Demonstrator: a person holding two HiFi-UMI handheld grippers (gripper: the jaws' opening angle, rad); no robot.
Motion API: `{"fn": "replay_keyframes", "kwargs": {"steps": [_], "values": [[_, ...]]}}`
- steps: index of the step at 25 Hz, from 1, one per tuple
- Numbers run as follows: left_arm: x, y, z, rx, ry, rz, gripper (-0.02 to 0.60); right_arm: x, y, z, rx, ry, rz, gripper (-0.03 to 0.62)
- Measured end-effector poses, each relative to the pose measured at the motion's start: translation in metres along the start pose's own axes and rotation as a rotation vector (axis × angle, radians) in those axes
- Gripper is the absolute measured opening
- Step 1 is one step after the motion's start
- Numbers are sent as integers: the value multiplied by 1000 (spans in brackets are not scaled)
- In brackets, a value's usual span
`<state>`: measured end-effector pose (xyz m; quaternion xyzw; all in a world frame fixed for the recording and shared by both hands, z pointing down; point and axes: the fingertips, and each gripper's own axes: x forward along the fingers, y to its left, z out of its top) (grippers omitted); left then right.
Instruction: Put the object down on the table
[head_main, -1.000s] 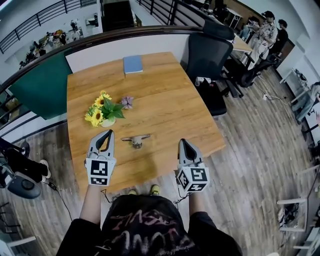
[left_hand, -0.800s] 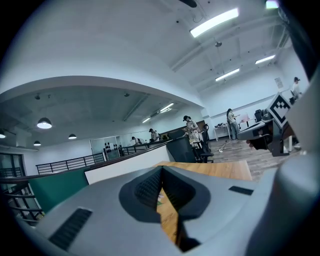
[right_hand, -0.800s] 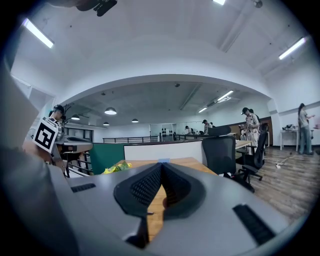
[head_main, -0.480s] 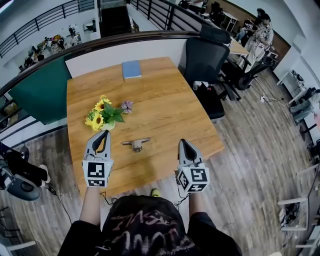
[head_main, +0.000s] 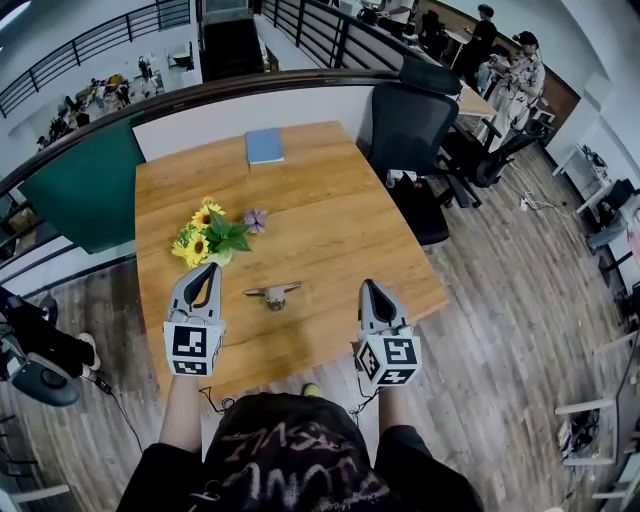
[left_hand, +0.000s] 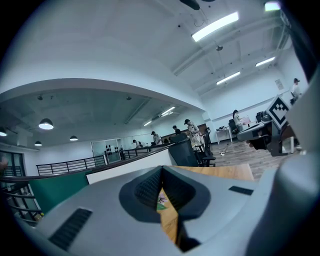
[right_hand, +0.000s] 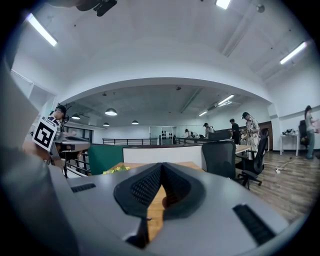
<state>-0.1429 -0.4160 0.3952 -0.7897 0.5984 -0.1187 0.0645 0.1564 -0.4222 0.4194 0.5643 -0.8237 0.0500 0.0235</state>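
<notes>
Near lower centre of the head view, on the wooden table (head_main: 320, 200): small metal object (head_main: 272, 293), lying free. Flanked by left gripper (head_main: 212, 268) and right gripper (head_main: 366, 285), both clenched, empty.

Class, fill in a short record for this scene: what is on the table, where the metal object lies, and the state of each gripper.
Surface: wooden table
Far edge: blue notebook
Left side: sunflower bunch, purple flower beside it
Metal object: lying on the table, between the grippers, touched by neither
Left gripper: shut, empty
Right gripper: shut, empty
</notes>
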Motion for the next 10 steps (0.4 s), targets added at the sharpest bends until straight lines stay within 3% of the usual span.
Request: {"fn": "replay_keyframes", "kwargs": {"steps": [10], "values": [[-8,4,-5,-13,15,19,12,-4,0,2,-3,1,11,5]]}}
